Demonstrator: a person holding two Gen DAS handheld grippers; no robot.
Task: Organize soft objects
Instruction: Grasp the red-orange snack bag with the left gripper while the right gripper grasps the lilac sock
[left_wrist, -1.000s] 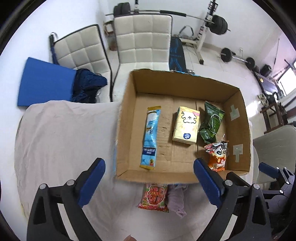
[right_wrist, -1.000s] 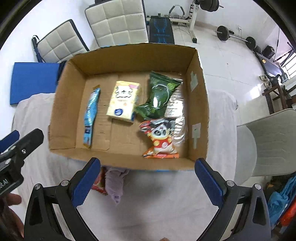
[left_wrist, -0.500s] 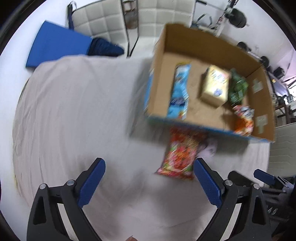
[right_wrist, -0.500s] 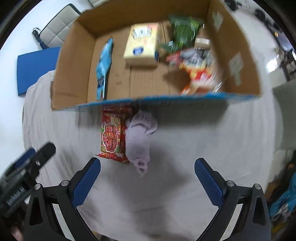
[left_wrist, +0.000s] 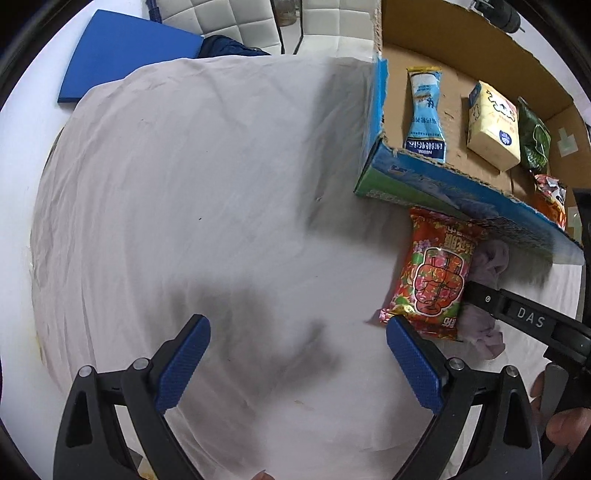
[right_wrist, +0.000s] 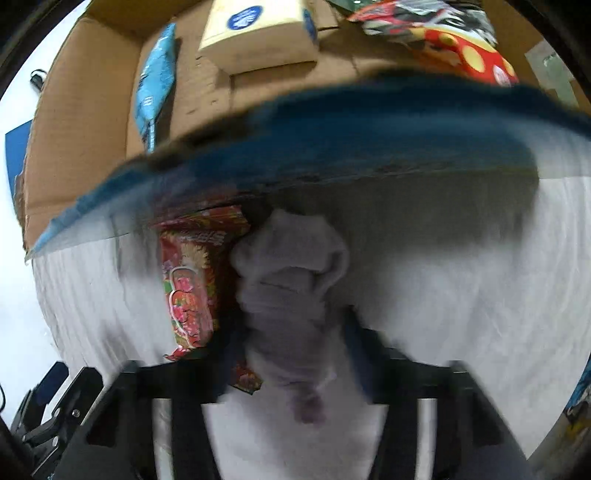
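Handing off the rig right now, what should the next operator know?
Left tongs open, empty, over the cloth.
Right tongs straddle the lilac sock; blur hides whether they are shut.
Sock and red snack pack lie side by side on the cloth by the cardboard box's near wall.
Boxed: blue sachet, tissue pack, green bag, panda snack.
Left: sock, red pack.

1. One cardboard box (left_wrist: 436, 44).
2. Five packets in all: inside the box, one blue sachet (left_wrist: 424, 114), one yellow tissue pack (left_wrist: 493, 125), one green snack bag (left_wrist: 535, 138) and one red-and-orange snack bag (left_wrist: 550, 195); outside it, one red snack packet (left_wrist: 436, 277).
3. One lilac sock (right_wrist: 291, 288).
4. One white cloth (left_wrist: 203, 203).
5. Two white padded chairs (left_wrist: 221, 18).
6. One blue mat (left_wrist: 122, 51).
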